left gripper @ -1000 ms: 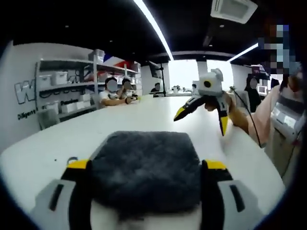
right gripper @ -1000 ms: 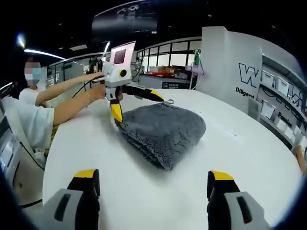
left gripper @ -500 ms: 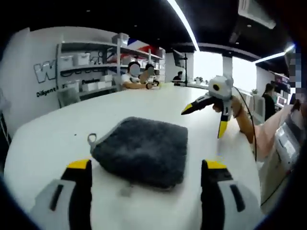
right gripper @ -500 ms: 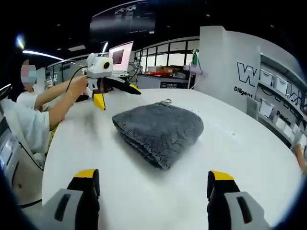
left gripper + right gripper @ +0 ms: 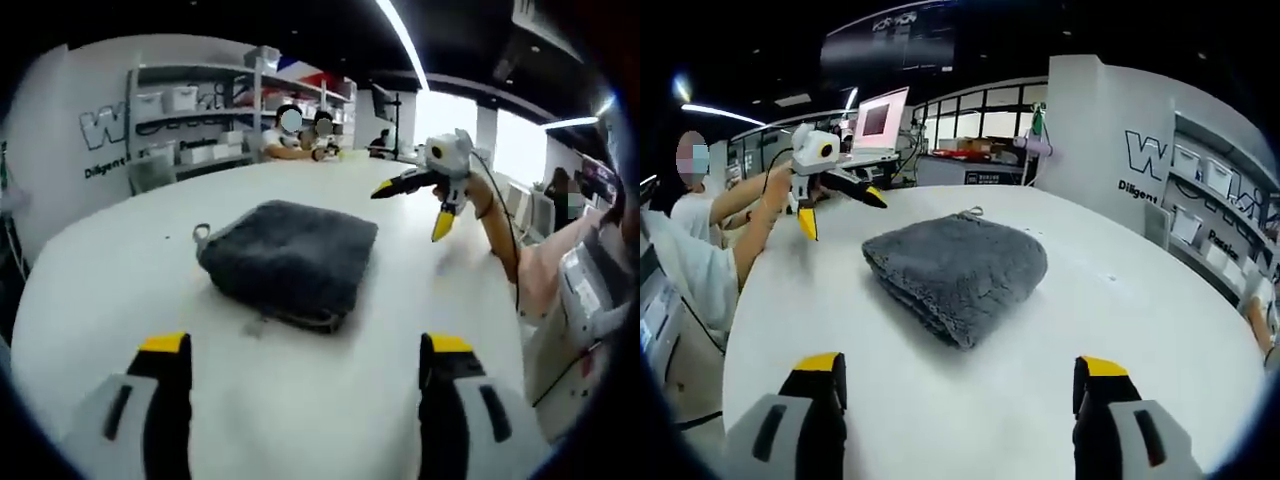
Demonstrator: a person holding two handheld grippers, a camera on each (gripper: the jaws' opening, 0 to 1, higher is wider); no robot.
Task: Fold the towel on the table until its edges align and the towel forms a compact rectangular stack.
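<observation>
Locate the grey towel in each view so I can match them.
Left gripper view: towel lies folded left of centre on the white table.
Right gripper view: towel lies folded at centre, beyond the jaws.
Shared landmark: the towel's small hanging loop.

We read a large "W" on the white wall [image 5: 1160,160] | beneath it "Diligent", cut off | the same "W" and "Dilige" ahead-left of our left gripper [image 5: 300,350].
</observation>
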